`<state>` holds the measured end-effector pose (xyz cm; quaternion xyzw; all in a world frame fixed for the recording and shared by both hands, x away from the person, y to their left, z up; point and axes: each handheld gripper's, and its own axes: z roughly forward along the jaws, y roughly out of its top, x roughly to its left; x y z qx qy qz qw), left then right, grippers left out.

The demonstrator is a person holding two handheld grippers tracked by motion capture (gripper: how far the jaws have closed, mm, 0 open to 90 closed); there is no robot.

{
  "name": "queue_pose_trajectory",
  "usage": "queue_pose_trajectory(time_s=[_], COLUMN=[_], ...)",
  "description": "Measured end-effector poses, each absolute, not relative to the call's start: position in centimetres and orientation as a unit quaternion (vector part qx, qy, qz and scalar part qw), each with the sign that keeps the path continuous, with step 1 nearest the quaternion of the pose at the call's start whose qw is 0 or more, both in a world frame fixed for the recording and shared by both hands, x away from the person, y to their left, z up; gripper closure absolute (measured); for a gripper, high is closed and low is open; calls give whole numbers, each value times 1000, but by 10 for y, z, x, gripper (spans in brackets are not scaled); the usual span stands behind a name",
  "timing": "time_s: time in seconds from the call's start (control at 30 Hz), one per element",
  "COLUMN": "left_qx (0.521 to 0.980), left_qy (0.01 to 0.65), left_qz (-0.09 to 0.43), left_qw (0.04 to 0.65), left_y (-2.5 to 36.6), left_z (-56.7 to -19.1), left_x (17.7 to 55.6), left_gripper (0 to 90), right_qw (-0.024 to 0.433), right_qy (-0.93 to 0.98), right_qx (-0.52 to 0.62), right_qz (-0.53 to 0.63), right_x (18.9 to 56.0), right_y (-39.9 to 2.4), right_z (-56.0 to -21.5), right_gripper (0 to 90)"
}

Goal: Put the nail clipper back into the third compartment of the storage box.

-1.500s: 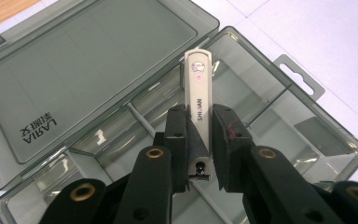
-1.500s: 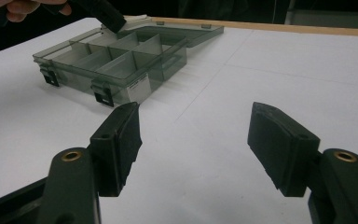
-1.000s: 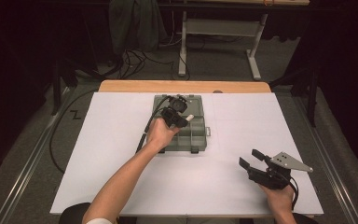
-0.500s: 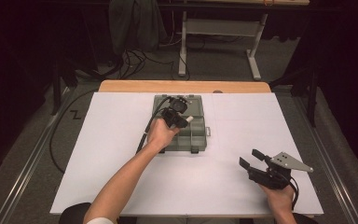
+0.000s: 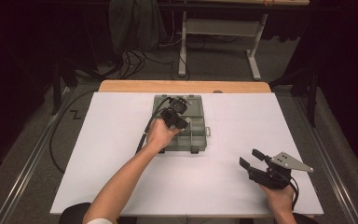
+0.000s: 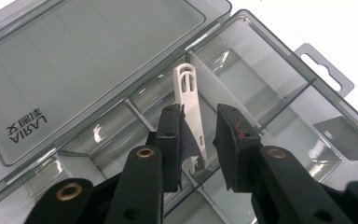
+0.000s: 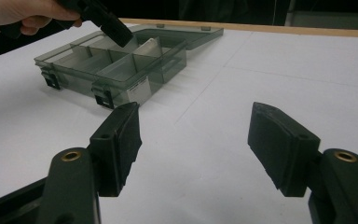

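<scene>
A smoky-grey clear organiser box (image 5: pixel 199 139) lies open on the white table, its lid (image 6: pixel 88 60) folded flat behind it. My left gripper (image 6: pixel 198 116) hangs over the box's middle compartments. A white plastic divider (image 6: pixel 191 93) stands upright in a slot between its jaws. The jaws have just been opening: the divider rests against the left pad, and a gap shows at the right pad (image 6: pixel 228 140). In the high view the left gripper (image 5: pixel 175 116) sits above the box. My right gripper (image 5: pixel 251 159) rests near the front right of the table, open and empty (image 7: pixel 193 140).
The box (image 7: pixel 135 88) has several bare compartments and two front latches. A white sheet (image 5: pixel 242 121) covers the table, with a wooden edge (image 5: pixel 182 86) at the back. Cables trail off the left side. A stand and dark floor lie beyond.
</scene>
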<state>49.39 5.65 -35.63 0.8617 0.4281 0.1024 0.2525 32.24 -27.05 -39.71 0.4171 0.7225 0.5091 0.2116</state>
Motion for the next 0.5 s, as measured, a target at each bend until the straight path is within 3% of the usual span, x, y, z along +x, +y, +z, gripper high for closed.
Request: queue_pose_trajectory(time_s=[0.5], left_qx=[859], left_qy=[429], left_qz=[107], left_qw=[259], left_y=[69], left_z=[-354], left_x=[486], left_gripper=[619], right_qw=[211], right_qy=[723], right_qx=[418], right_qz=[509], right_x=[322], right_y=[-270], right_z=[-397], right_gripper=[361])
